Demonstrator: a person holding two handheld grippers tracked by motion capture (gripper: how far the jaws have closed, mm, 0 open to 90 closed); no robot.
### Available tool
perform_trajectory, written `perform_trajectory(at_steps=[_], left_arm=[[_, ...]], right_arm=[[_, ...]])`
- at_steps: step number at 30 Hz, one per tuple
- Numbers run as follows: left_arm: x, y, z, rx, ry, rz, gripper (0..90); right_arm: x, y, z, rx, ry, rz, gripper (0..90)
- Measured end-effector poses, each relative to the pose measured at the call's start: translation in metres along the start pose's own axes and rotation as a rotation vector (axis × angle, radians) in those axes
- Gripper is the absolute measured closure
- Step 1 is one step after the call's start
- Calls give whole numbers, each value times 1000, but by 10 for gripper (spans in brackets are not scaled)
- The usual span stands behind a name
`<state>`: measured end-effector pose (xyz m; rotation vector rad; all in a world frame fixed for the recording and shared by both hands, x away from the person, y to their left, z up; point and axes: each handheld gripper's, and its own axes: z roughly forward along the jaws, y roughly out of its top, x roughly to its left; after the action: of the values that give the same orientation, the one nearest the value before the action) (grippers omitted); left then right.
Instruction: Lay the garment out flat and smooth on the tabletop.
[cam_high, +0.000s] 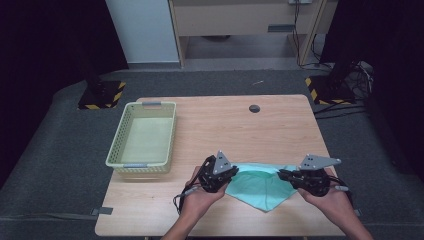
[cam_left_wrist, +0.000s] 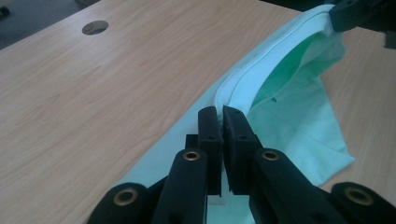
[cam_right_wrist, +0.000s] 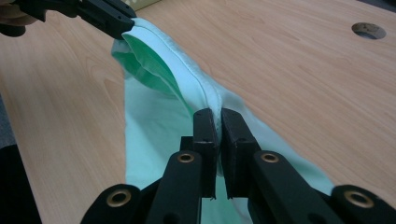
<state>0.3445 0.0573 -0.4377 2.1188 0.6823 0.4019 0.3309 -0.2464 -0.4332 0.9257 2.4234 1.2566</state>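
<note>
A mint-green garment (cam_high: 260, 184) lies near the table's front edge, its hemmed edge stretched between both grippers. My left gripper (cam_high: 233, 173) is shut on the left end of that hem, and in the left gripper view its jaws pinch the white-stitched hem (cam_left_wrist: 261, 70) at the gripper tip (cam_left_wrist: 222, 112). My right gripper (cam_high: 283, 174) is shut on the right end; in the right gripper view the garment (cam_right_wrist: 154, 121) runs from the tip (cam_right_wrist: 218, 113) to the other gripper (cam_right_wrist: 116, 21). The rest of the cloth sags in a point toward the front edge.
A pale yellow-green plastic basket (cam_high: 165, 137) stands at the table's left side. A round cable hole (cam_high: 254, 108) sits at the back of the wooden tabletop (cam_high: 225, 125). Dark floor and stands surround the table.
</note>
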Motion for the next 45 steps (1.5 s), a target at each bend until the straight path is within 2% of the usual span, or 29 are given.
perform_trajectory(at_steps=[8, 12, 19, 27, 30, 36, 45], left_arm=[[13, 17, 16, 29, 13, 24, 867], [24, 22, 25, 29, 15, 8, 867], [43, 29, 37, 29, 38, 3, 867], [62, 37, 53, 38, 56, -17, 866], [70, 40, 61, 42, 64, -37, 866], [82, 42, 73, 63, 76, -70, 866], [95, 42, 90, 95, 91, -96, 866]], right_arm=[[-22, 15, 14, 17, -22, 3, 856], [-35, 21, 22, 14, -42, 9, 857], [-49, 28, 33, -4, -48, 31, 857], [-65, 39, 47, 11, -55, 45, 857], [-72, 42, 56, 10, -31, 76, 857], [-83, 45, 72, 43, -48, 94, 856], [-99, 50, 85, 67, -78, 127, 856]])
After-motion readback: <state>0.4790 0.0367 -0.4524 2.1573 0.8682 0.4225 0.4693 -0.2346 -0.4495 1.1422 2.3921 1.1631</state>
